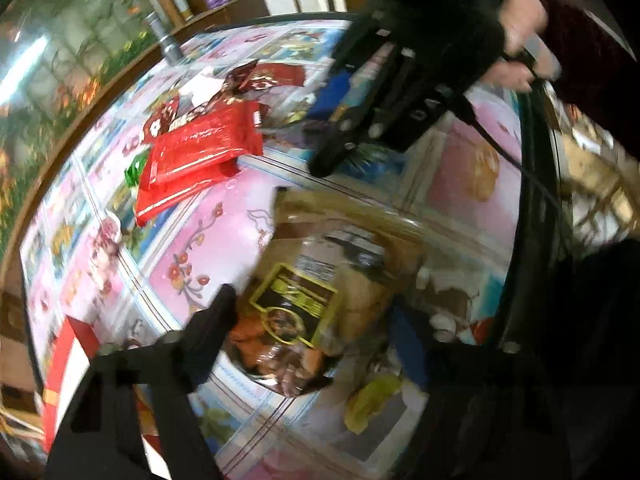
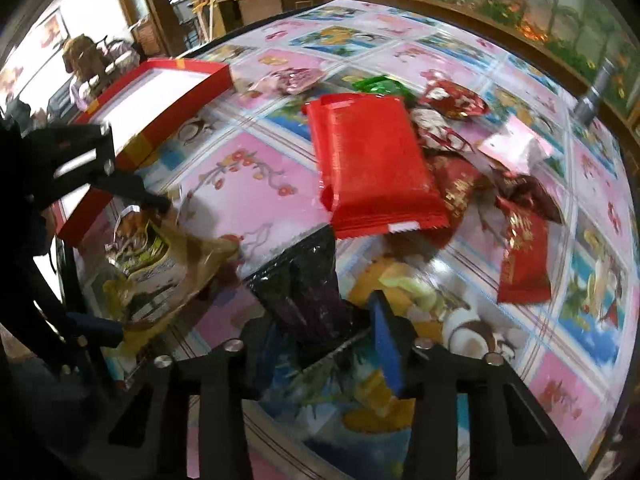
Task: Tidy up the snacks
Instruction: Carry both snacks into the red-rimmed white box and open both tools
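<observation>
My left gripper [image 1: 316, 312] is closed on a crinkled gold-brown snack bag [image 1: 296, 308] with a yellow-framed label. The right wrist view shows its fingers [image 2: 156, 200] above and below that bag [image 2: 160, 264]. My right gripper [image 2: 320, 320] is shut on the near end of a dark purple packet [image 2: 300, 280], with a blue pad [image 2: 386, 340] against its right side. In the left wrist view the right gripper [image 1: 332, 152] comes down from the top, held by a hand [image 1: 520, 40]. A big red packet [image 2: 372, 168] [image 1: 200, 152] lies on a heap of smaller snacks.
A red box [image 2: 188, 65] with a white inside lies open at the table's far left, also seen as the red box [image 1: 68, 344]. The round table [image 2: 248, 184] has glass over a flowered cloth. Small red and green packets [image 2: 524, 256] lie scattered at right. A metal cylinder [image 2: 596, 92] stands near the edge.
</observation>
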`<action>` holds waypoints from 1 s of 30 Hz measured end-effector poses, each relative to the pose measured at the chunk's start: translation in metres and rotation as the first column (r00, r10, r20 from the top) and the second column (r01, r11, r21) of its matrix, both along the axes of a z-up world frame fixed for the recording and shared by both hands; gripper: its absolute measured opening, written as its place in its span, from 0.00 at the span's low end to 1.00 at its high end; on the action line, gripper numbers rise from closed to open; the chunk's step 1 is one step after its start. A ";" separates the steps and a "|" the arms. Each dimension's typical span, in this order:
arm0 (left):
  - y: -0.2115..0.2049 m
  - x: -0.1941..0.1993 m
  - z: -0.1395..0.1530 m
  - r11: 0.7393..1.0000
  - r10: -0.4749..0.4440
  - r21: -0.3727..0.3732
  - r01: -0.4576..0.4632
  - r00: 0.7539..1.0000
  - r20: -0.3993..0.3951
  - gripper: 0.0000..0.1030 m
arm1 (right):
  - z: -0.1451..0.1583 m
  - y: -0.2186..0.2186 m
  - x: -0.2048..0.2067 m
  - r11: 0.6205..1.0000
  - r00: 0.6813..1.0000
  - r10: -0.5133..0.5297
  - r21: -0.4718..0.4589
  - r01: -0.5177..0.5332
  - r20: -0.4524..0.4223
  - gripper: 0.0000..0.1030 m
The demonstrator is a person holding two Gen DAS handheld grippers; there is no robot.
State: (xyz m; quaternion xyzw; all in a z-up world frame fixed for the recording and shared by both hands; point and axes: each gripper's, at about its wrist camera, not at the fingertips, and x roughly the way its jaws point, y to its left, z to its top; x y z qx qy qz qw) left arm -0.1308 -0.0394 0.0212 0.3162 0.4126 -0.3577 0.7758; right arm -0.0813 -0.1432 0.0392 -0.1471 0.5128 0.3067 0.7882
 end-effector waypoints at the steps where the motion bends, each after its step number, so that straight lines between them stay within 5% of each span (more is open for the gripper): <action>1: 0.002 0.003 0.001 0.999 0.025 -0.020 -0.025 1.000 -0.014 0.63 | 0.000 -0.004 0.000 1.000 1.000 -0.013 0.015 0.013 -0.011 0.34; 5: 0.008 0.010 0.003 0.987 0.138 -0.079 -0.141 0.989 -0.046 0.53 | 0.001 -0.025 -0.001 0.992 0.995 -0.074 0.094 0.080 -0.064 0.23; 9: 0.019 0.016 0.006 0.947 0.260 -0.167 -0.275 0.960 -0.106 0.49 | -0.003 -0.044 0.001 0.957 0.979 -0.152 0.228 0.180 -0.135 0.22; 16: 0.055 0.015 0.009 0.786 0.456 -0.340 -0.516 0.856 -0.243 0.47 | -0.014 -0.064 0.000 0.808 0.921 -0.231 0.465 0.361 -0.313 0.21; 18: 0.065 0.008 0.017 0.750 0.474 -0.385 -0.539 0.842 -0.257 0.46 | -0.011 -0.060 -0.003 0.772 0.917 -0.209 0.518 0.368 -0.340 0.21; 22: 0.096 -0.014 0.045 0.660 0.528 -0.485 -0.574 0.813 -0.245 0.46 | 0.014 -0.030 -0.005 0.761 0.940 -0.150 0.571 0.307 -0.306 0.21; 25: 0.128 -0.026 0.062 0.589 0.602 -0.525 -0.615 0.767 -0.223 0.46 | 0.031 0.011 -0.003 0.778 0.958 -0.086 0.582 0.236 -0.274 0.21; 30: 0.188 -0.039 0.066 0.501 0.760 -0.471 -0.726 0.630 -0.162 0.46 | 0.031 0.097 -0.001 0.814 0.963 0.027 0.566 0.135 -0.269 0.21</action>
